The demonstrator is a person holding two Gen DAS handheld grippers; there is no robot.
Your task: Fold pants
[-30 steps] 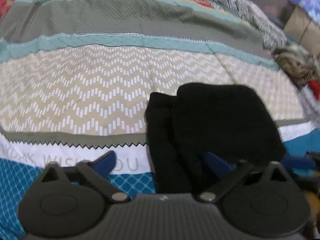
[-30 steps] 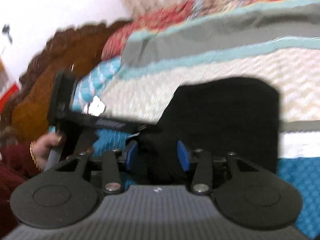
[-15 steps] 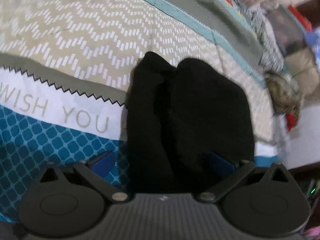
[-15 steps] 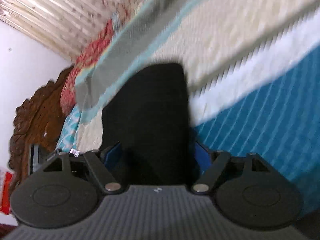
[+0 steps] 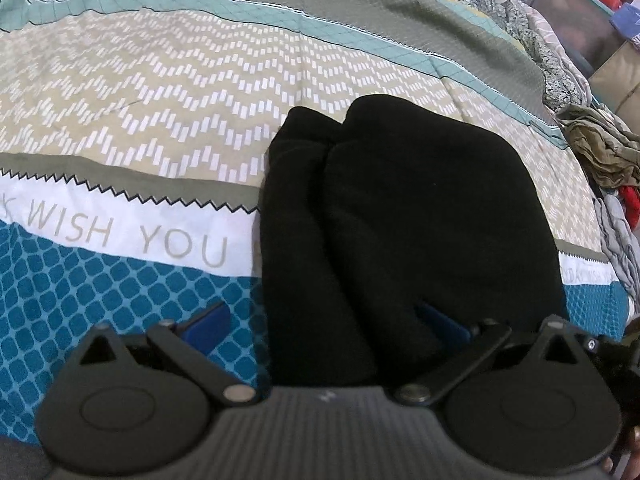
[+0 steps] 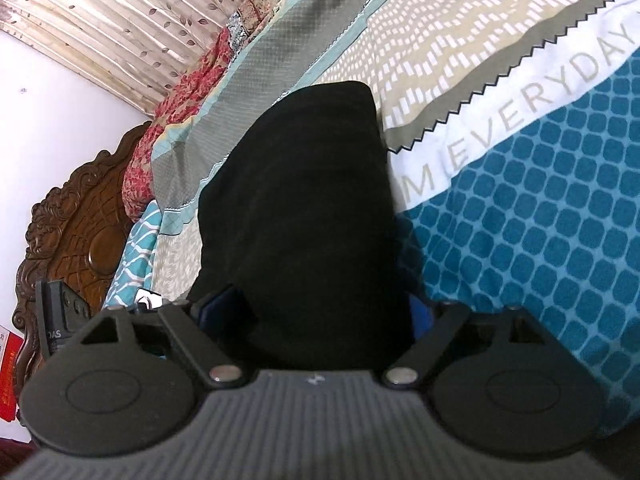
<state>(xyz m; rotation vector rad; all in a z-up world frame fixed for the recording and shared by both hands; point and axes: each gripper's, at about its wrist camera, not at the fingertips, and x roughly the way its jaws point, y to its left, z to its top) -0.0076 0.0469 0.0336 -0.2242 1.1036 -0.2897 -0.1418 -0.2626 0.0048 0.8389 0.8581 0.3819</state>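
Observation:
The black pants (image 5: 400,216) lie folded into a compact bundle on the patterned bedspread (image 5: 160,92). My left gripper (image 5: 324,320) is open, its blue pads spread wide on either side of the bundle's near end. In the right wrist view the same pants (image 6: 308,208) fill the middle, and my right gripper (image 6: 320,312) is open with the near end of the bundle between its blue pads. The fabric hides part of the pads, so contact is unclear.
The bedspread carries printed words, a teal grid and a beige zigzag band. A pile of crumpled clothes (image 5: 596,148) lies at the bed's right edge. A carved wooden headboard (image 6: 76,216) and a curtain (image 6: 120,20) stand behind. The left gripper's body (image 6: 56,320) shows at the lower left.
The right gripper has opened wider and swung round to face the bundle's end. The left gripper has stayed open and moved closer over the pants.

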